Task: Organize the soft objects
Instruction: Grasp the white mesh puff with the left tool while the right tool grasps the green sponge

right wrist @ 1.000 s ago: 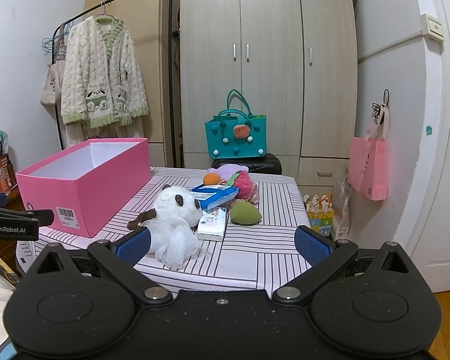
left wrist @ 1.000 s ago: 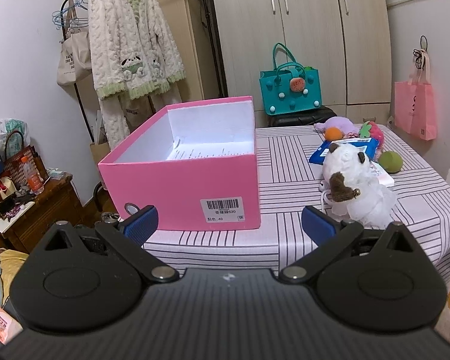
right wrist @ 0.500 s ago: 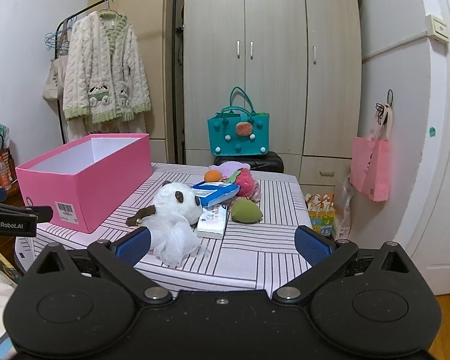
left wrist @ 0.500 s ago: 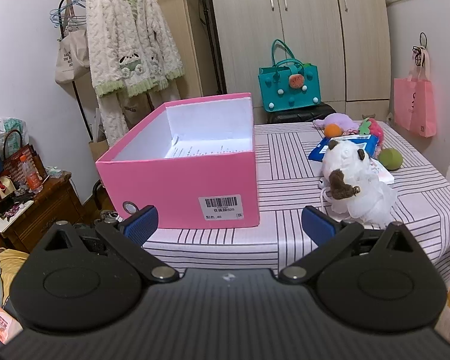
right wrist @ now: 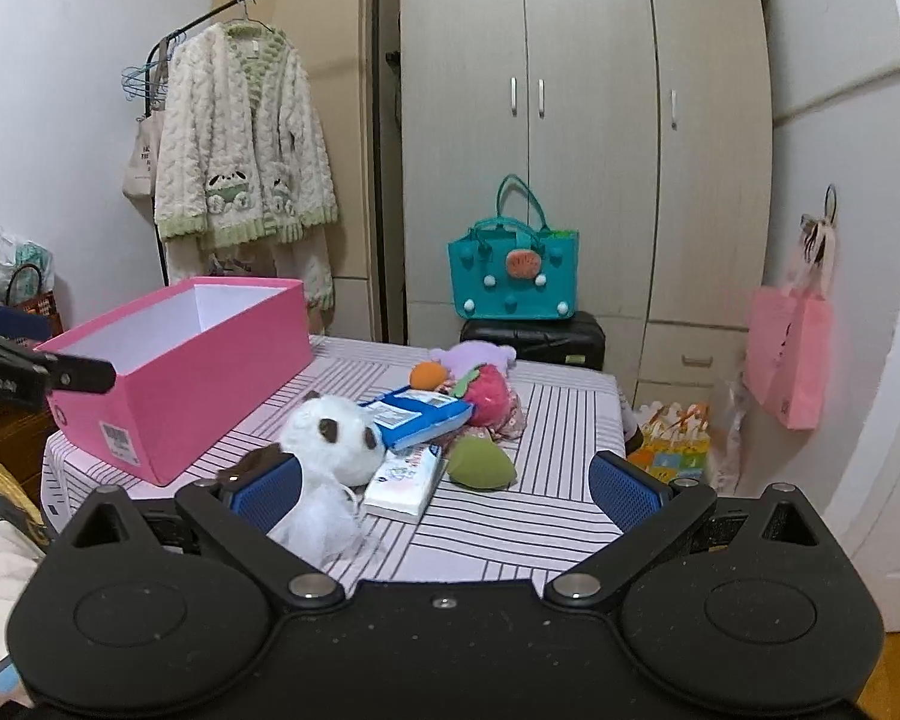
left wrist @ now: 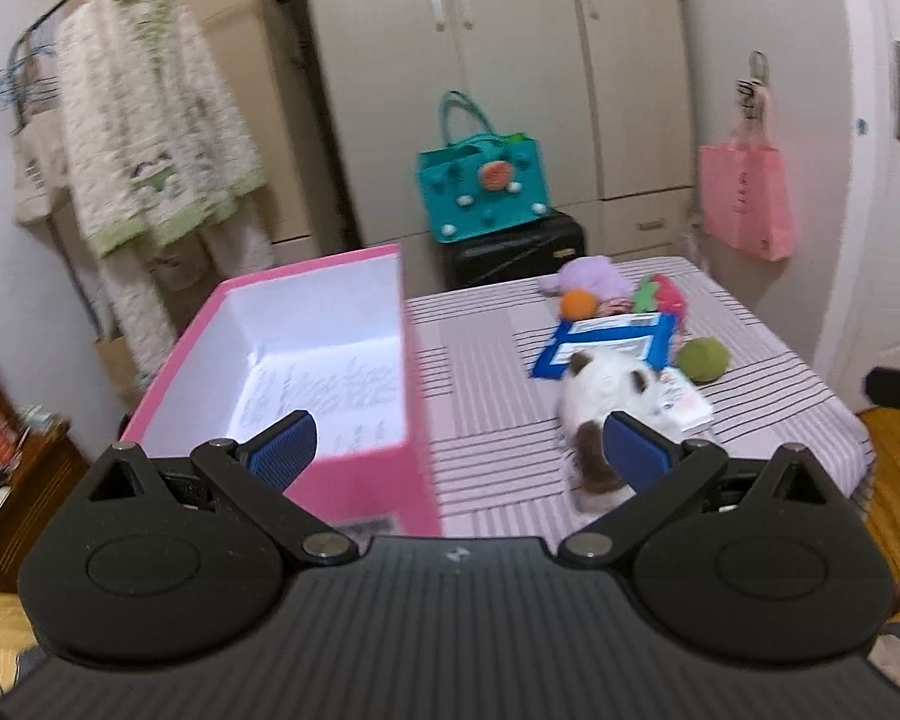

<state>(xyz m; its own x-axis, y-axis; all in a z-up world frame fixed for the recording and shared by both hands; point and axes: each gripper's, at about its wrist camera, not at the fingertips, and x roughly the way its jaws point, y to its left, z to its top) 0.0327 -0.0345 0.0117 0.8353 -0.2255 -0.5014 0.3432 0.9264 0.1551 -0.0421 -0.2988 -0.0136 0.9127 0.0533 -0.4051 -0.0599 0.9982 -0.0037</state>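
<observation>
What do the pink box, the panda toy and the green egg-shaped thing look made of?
Pink box: looks like matte paperboard, with thin straight walls, a white inside and a barcode sticker.
Panda toy: plush fabric, fuzzy white pile with dark patches.
Green egg-shaped thing: probably foam sponge, with a smooth dull surface; cannot confirm.

Even, soft indoor light, no harsh shadows. Left wrist view motion-blurred throughout; right wrist view sharp. Both show fisheye bending at edges, dark corners.

pink box [right wrist: 198,372]: 1 | panda plush [right wrist: 333,438]: 1 | green sponge [right wrist: 481,463]: 1 | blue packet [right wrist: 417,414]: 1 | strawberry plush [right wrist: 487,399]: 1
</observation>
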